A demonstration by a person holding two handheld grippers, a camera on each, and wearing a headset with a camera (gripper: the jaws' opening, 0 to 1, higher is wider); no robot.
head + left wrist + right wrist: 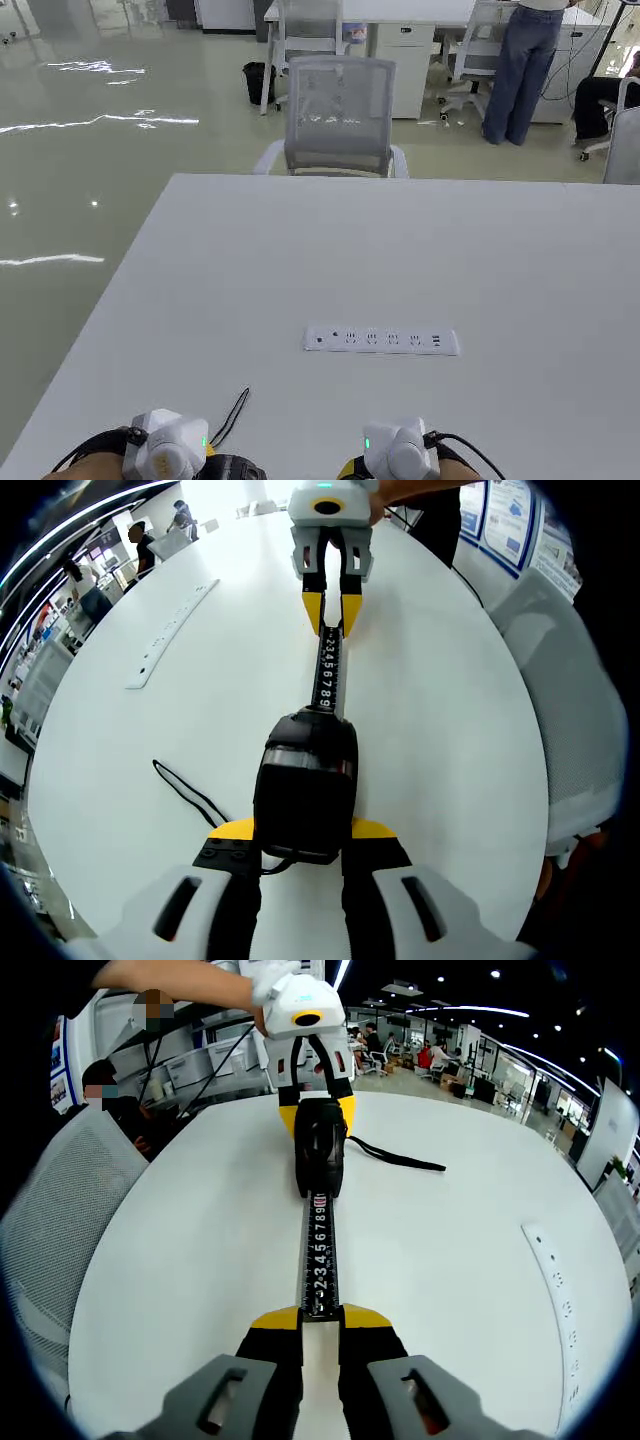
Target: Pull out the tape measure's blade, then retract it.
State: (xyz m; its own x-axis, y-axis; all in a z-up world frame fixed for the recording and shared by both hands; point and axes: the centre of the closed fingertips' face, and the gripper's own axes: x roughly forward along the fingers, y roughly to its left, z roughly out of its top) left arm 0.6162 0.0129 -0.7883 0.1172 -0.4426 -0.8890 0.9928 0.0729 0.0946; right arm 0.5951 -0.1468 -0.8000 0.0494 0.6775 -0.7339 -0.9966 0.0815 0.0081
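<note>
Presently: left gripper (305, 832), jaws clamped on the black tape case (305, 780), which sits on the white table (400, 250) at the person's edge. Right gripper (320, 1320), jaws pinched on the blade tip. Blade (319, 1245) out a short way, running straight between the two grippers, numbers up. Black strap (185, 792) trails from the case over the table. Power strip (381, 340) lies well apart, toward the middle. Grey chair (338, 105) at the far edge.
</note>
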